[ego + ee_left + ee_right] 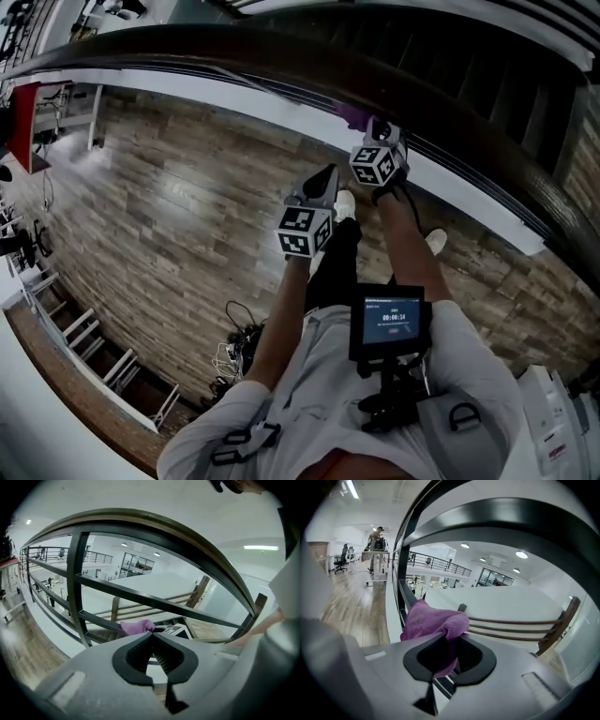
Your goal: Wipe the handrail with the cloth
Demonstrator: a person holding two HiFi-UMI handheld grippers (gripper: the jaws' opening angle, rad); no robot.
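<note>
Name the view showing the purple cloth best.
Right gripper view: the purple fleecy cloth sits large and central, pinched by the right gripper. The left gripper view shows a small patch; the head view, a sliver.

Cloth (pixel 431 620) in right tool (pixel 451 637), below handrail (pixel 281 56)

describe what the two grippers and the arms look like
Both the left gripper and right gripper have smooth grey shells with black, ribbed jaw linings. Each carries a white cube printed with black square markers. The person wears short pale-grey sleeves.
</note>
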